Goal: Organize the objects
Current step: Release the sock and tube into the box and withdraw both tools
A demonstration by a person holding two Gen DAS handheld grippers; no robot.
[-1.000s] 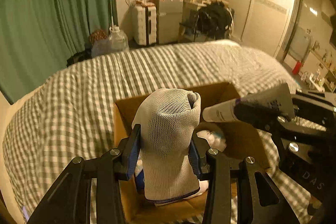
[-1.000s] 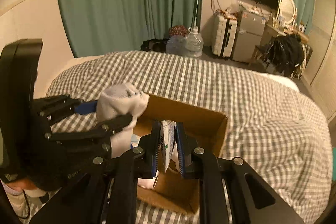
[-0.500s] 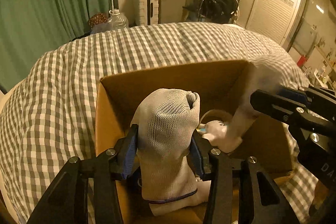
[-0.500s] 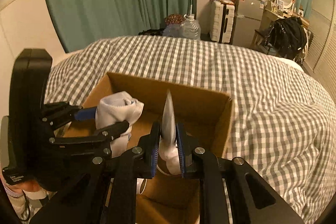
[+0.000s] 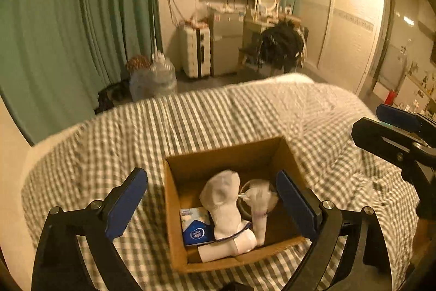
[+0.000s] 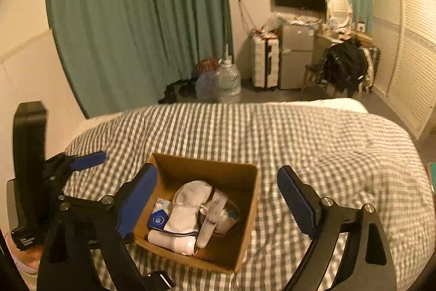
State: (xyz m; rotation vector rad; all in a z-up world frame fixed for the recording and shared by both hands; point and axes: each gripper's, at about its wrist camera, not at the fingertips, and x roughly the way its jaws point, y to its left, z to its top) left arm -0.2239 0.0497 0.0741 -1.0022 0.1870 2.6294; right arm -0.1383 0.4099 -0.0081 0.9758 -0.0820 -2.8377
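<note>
Grey-and-white checked bed [image 5: 218,122], green curtains [image 6: 136,18] behind. Open brown cardboard box [image 5: 174,209] sits on it, holding white mesh sock [image 5: 224,205], white tube [image 6: 211,220], blue-and-white packet [image 5: 195,229]. Both my grippers, left [image 5: 212,206] and right [image 6: 218,198], hang above with fingers spread, empty. Right view alone shows the box's outer right wall.

Between the wide-apart fingers [image 6: 295,199] of the right gripper [image 6: 215,195] sits a cardboard box [image 6: 246,212] holding a white sock [image 6: 188,205] and tube [image 6: 214,218].
</note>
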